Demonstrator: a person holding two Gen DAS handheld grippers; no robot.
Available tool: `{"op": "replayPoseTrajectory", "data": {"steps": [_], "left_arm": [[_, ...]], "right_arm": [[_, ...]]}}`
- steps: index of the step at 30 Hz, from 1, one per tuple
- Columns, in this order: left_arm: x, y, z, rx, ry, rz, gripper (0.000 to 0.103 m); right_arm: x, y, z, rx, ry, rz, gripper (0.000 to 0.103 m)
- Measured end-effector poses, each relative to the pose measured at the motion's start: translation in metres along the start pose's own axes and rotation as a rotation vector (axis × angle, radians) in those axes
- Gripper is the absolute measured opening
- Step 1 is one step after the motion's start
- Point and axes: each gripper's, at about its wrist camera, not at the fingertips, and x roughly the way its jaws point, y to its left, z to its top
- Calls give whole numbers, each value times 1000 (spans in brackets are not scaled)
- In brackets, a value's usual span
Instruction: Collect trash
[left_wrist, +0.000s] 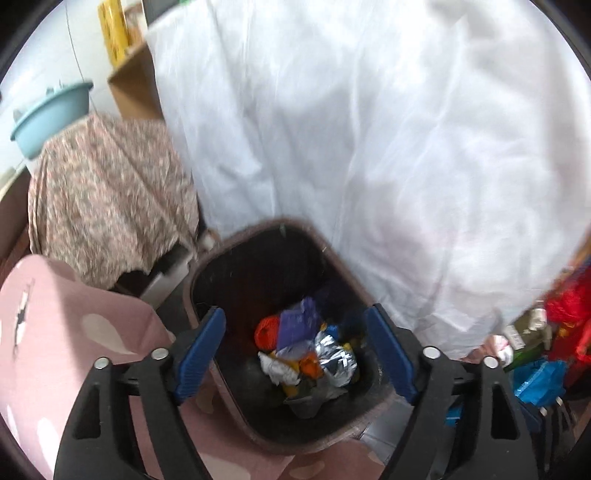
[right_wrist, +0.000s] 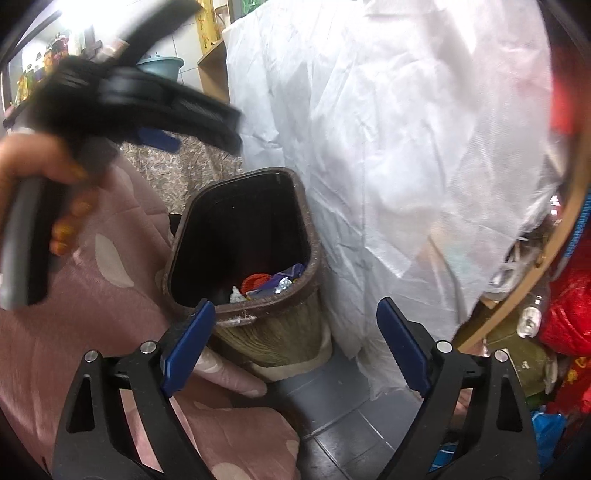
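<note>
Looking first at the largest item, we note a crumpled white sheet (left_wrist: 369, 147) draped over something tall; it fills the background of both views and hangs down just behind the bin. To its left a floral cloth (left_wrist: 110, 192) covers a lower object, and a pink quilt (left_wrist: 55, 325) with pale blotches lies in the near left, touching the bin's left side.

The trash bin (left_wrist: 229, 258) stands upright on grey floor tiles (right_wrist: 332, 424), mouth facing up. Its opening is a rounded rectangle, with the long axis running from near to far in the left wrist view. The rim is brown, the inside black, the outer wall a woven tan.

At the bottom of the bin we see the trash (left_wrist: 306, 354): a crumpled silver foil wrapper (left_wrist: 338, 363), a purple wrapper (left_wrist: 297, 323), an orange-red netted piece (left_wrist: 266, 330) and white scraps, piled loosely; smaller bits are too blurred to identify.

The left gripper (left_wrist: 295, 354) hovers over the bin mouth, fingers spread wide, nothing between them. A hand (right_wrist: 40, 166) grips its handle in the right wrist view, blurred.

The right gripper (right_wrist: 295, 347) sits near the bin's front rim, likewise spread wide and empty.
</note>
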Motion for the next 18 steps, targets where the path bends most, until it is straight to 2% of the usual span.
{"op": "replayPoseTrajectory", "data": {"steps": [3, 7, 13, 18], "left_arm": [[-42, 1, -11, 8, -79, -31, 90], [-108, 5, -37, 50, -213, -30, 98], [-192, 26, -91, 36, -346, -24, 98], [-250, 45, -149, 1, -450, 70, 98]], "right_arm": [[-19, -1, -2, -2, -22, -21, 89], [-56, 9, -3, -20, -83, -52, 93], [-122, 43, -5, -73, -203, -33, 97], [-173, 85, -7, -141, -291, 31, 97]]}}
